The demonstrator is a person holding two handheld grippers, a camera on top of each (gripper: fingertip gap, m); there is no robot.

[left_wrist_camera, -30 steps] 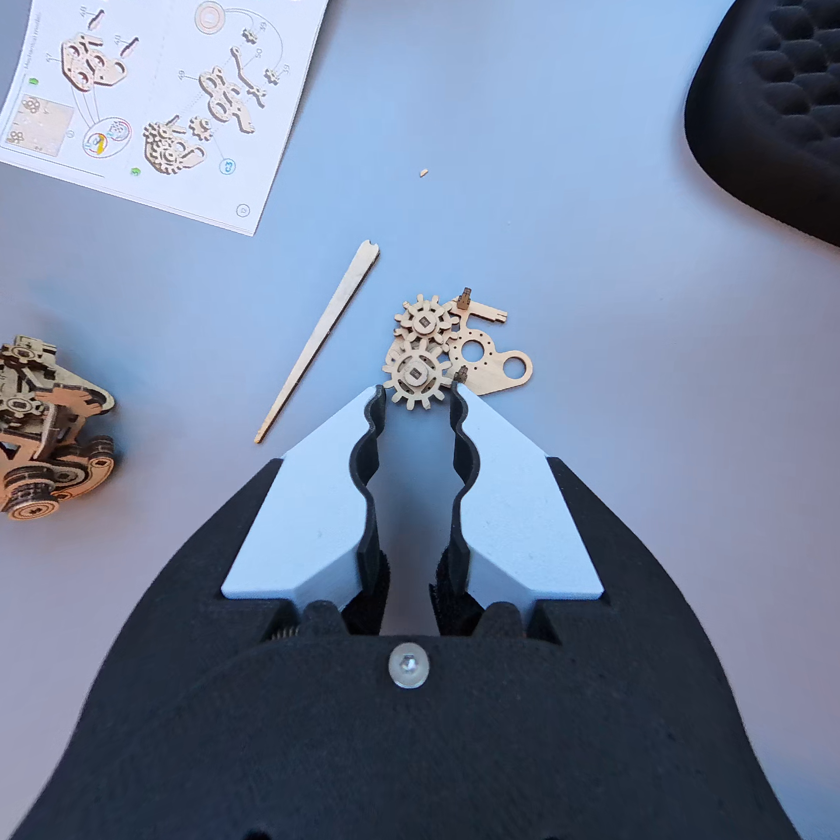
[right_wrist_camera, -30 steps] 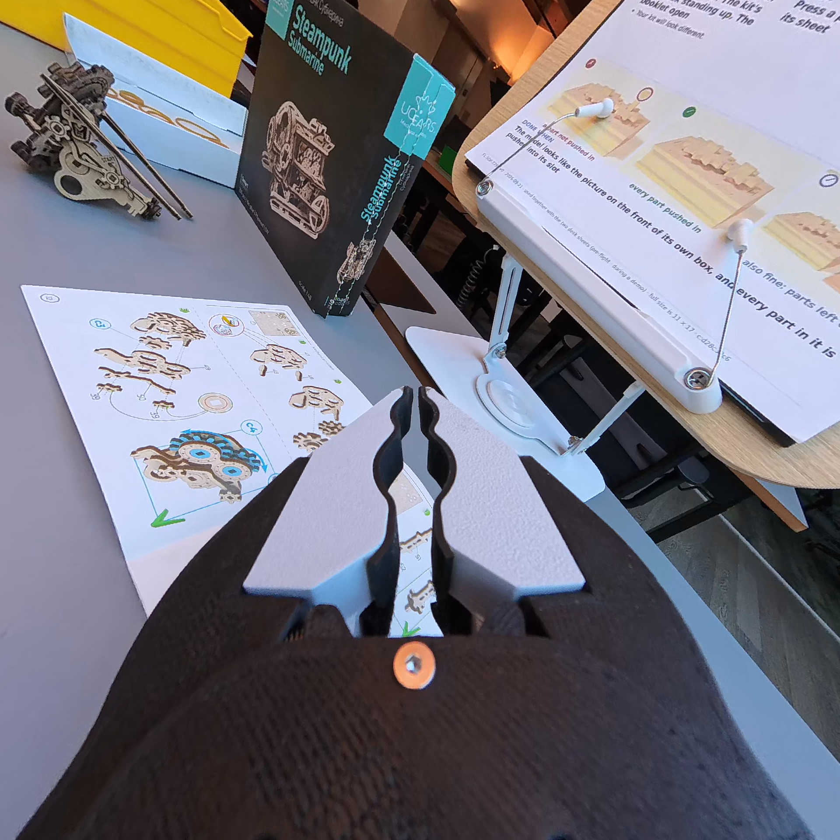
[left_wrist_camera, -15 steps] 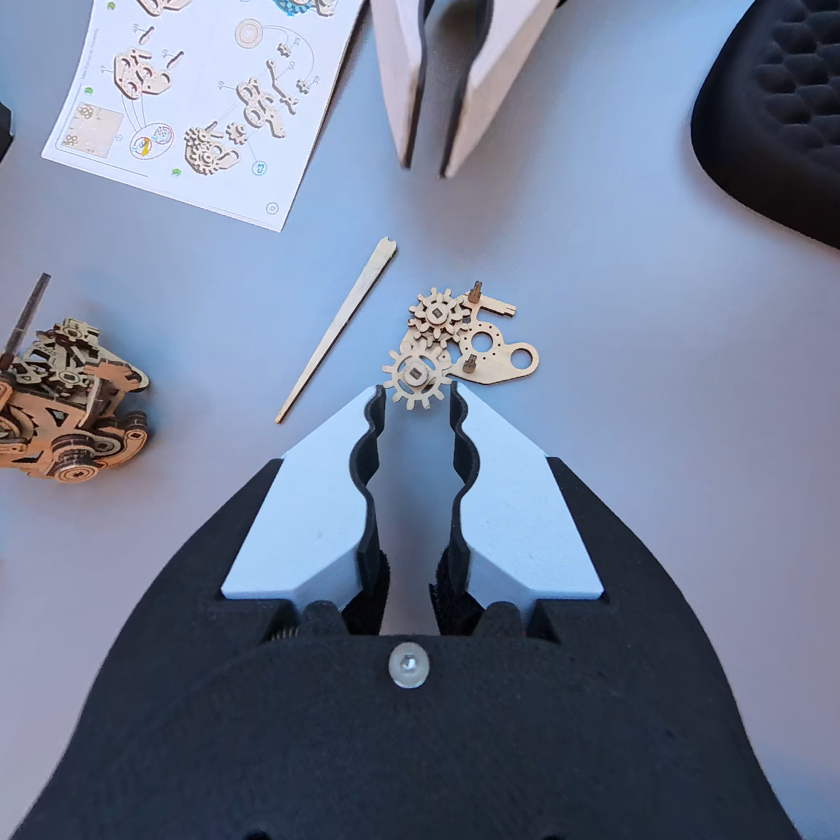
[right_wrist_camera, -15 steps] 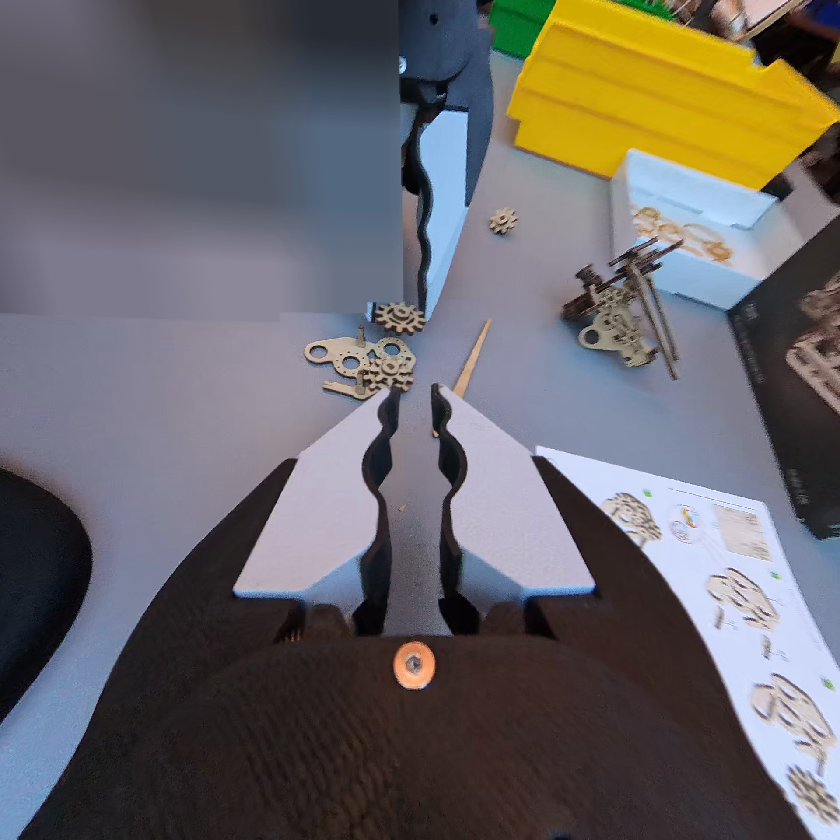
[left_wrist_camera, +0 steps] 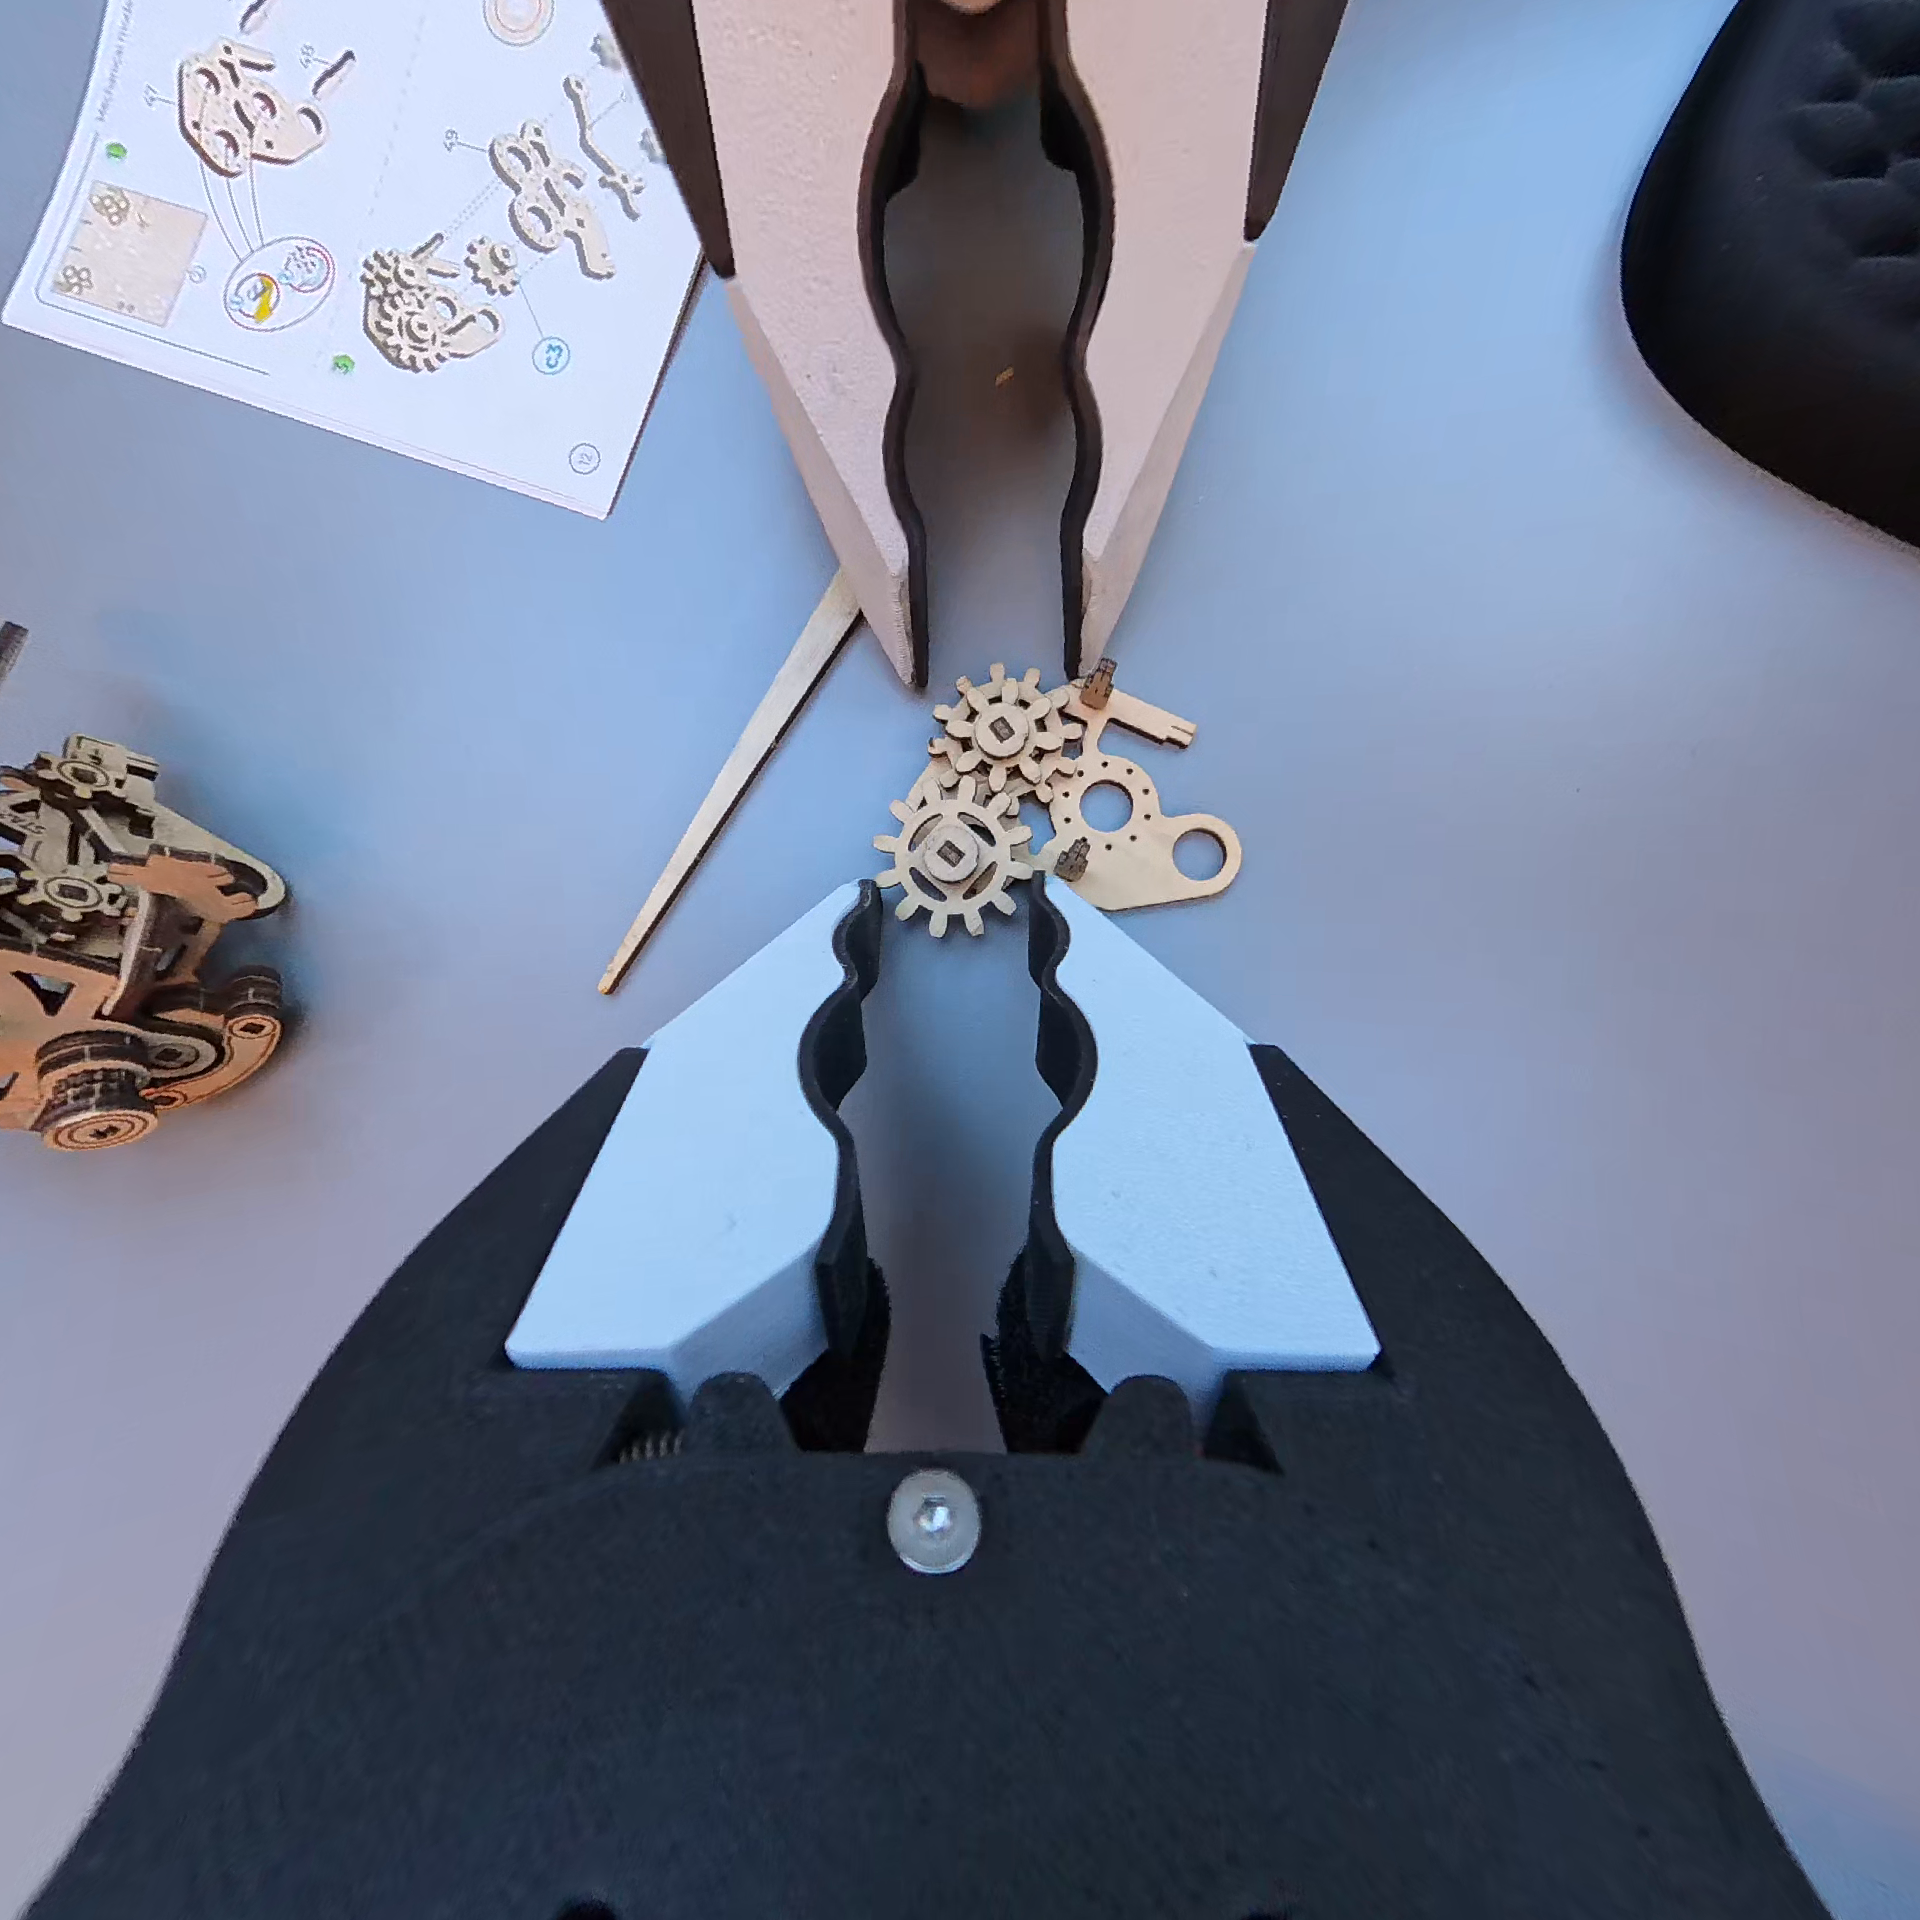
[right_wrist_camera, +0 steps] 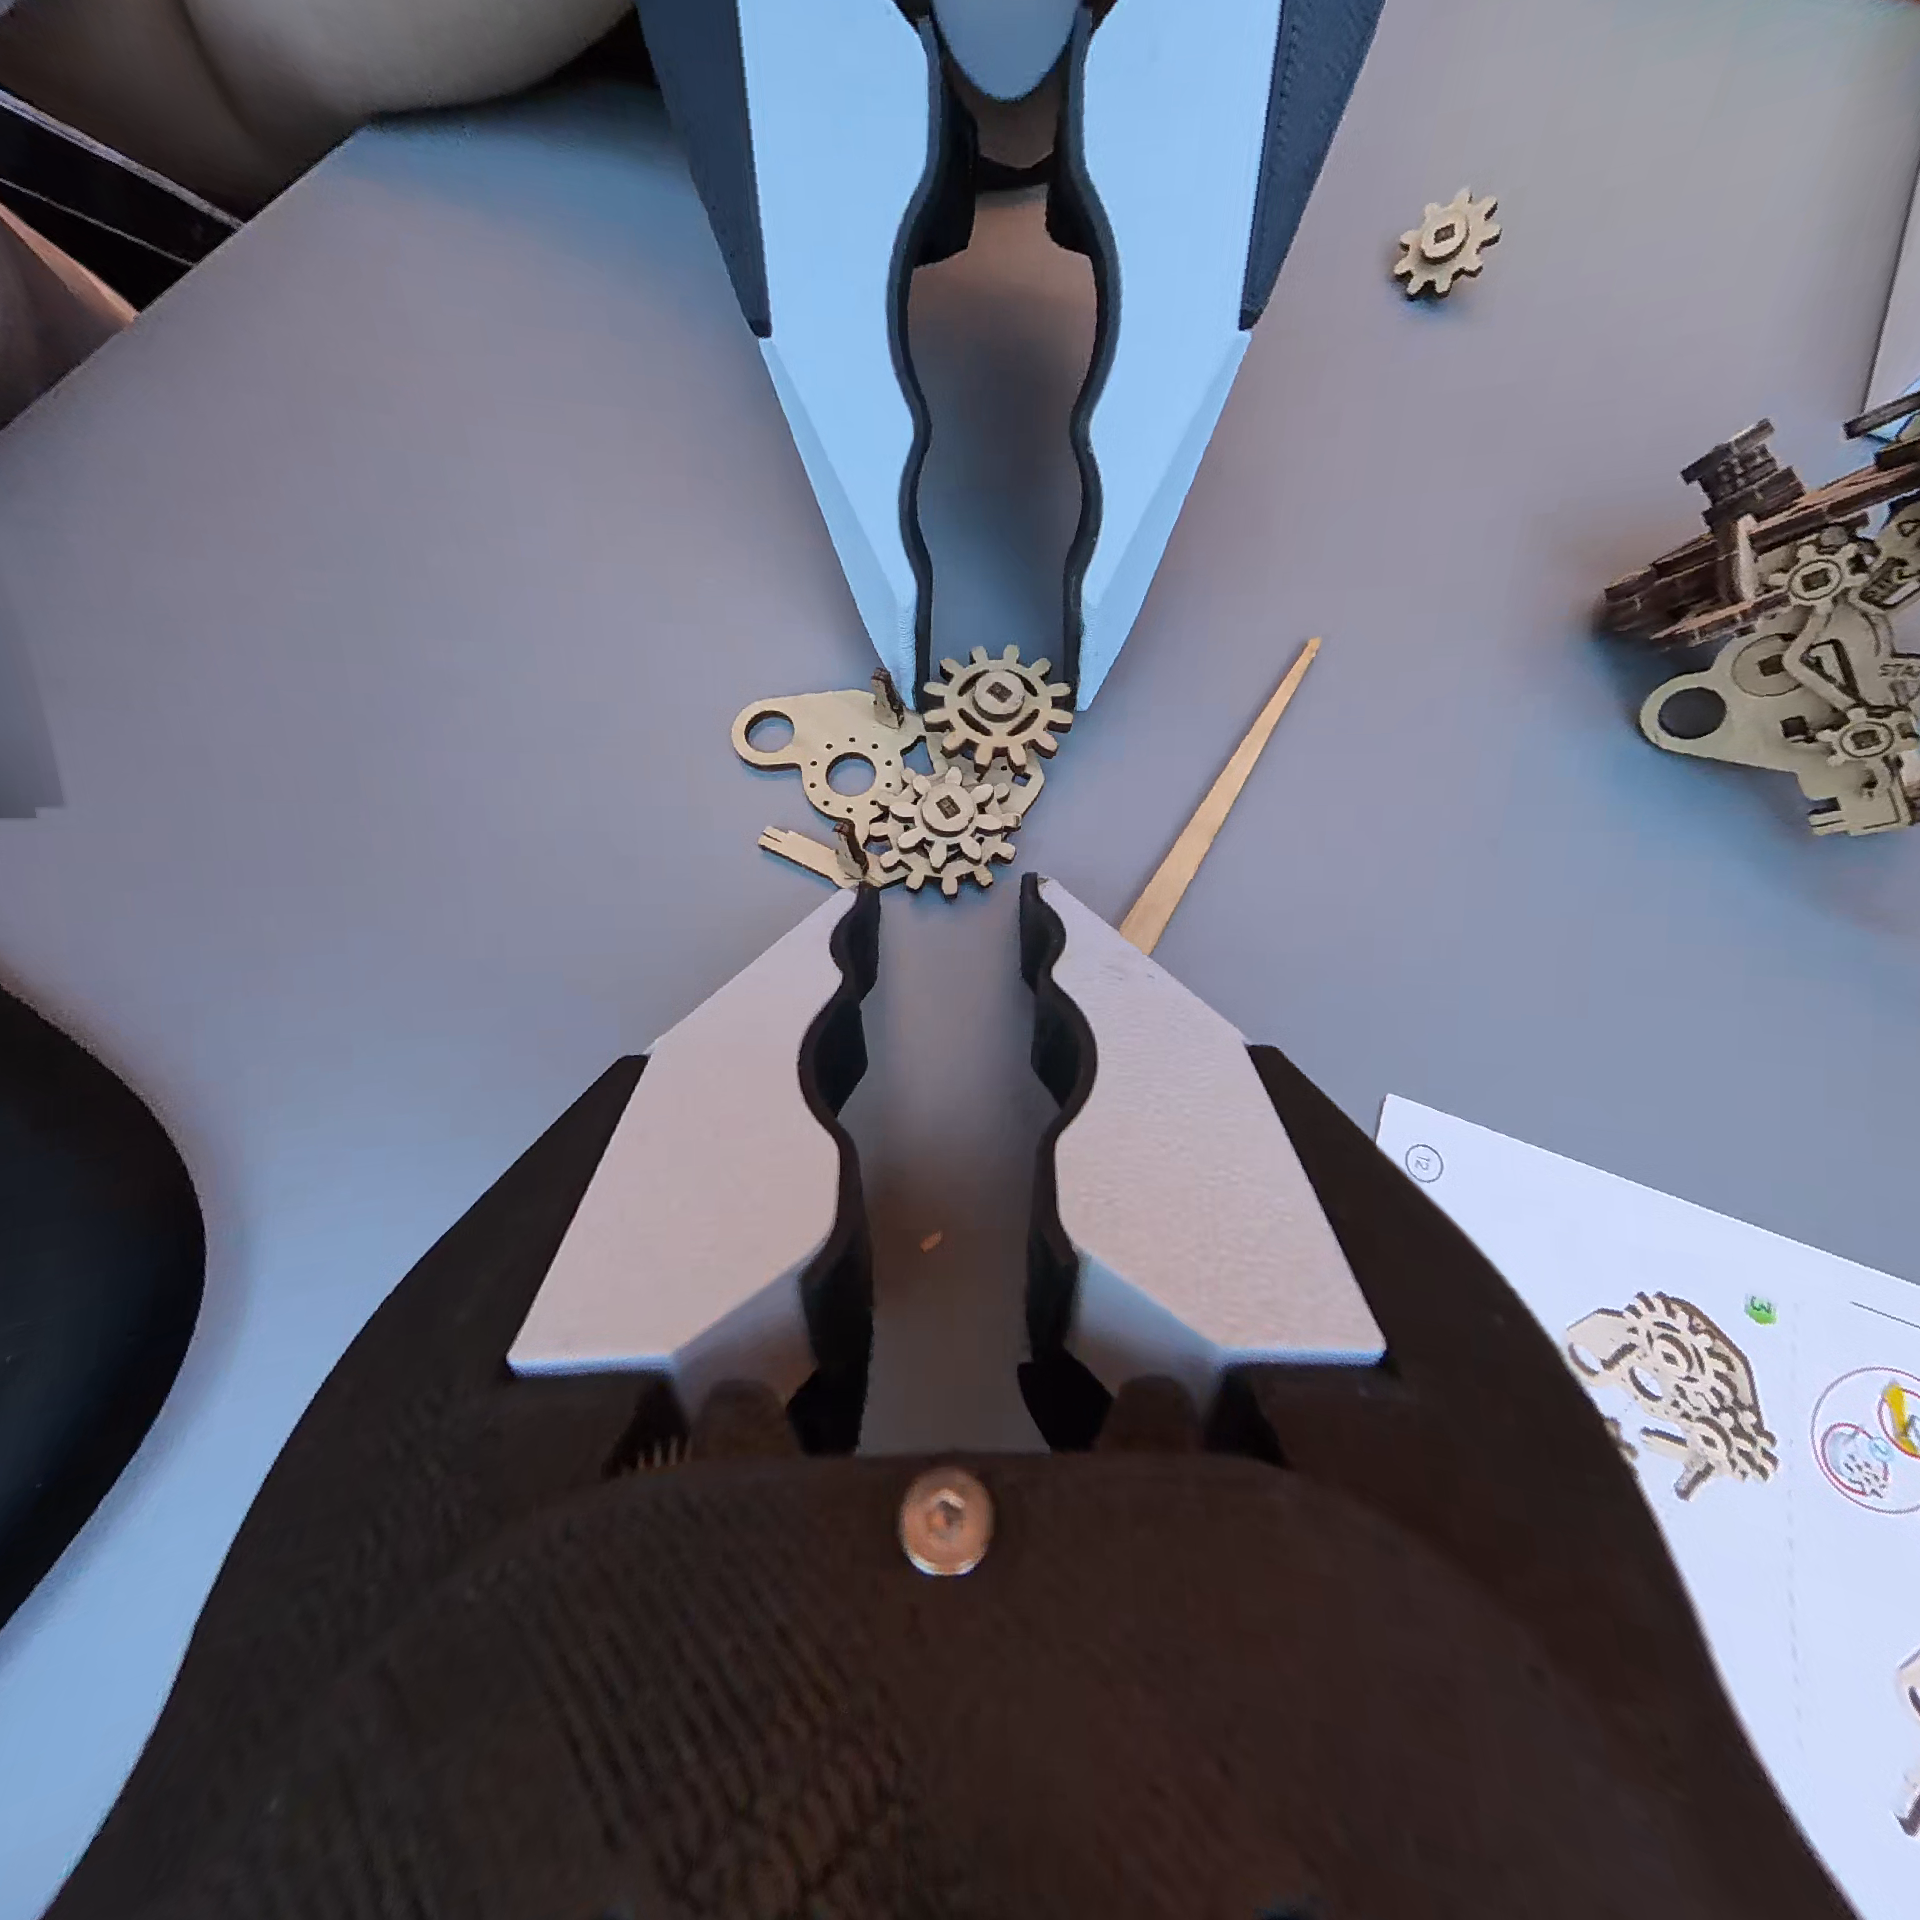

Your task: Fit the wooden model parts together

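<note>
A flat wooden plate with holes lies on the grey table with two wooden gears on or against it, one nearer my left gripper and one farther. My left gripper is open, its tips on either side of the near gear, not closed on it. My right gripper comes in from the opposite side, open and empty, tips just short of the far gear. In the right wrist view the right gripper faces the plate, both gears and the left gripper.
A thin wooden stick lies left of the gears. A partly built wooden model stands at the left. An instruction sheet lies at the far left, a black pad at the far right. A loose gear lies apart. One gripper's finger ends stand about 4 cm off the other's.
My right gripper has swung from facing the box and book stand down to the table, closed in on the gears opposite my left gripper, and opened wider. My left gripper has barely moved.
</note>
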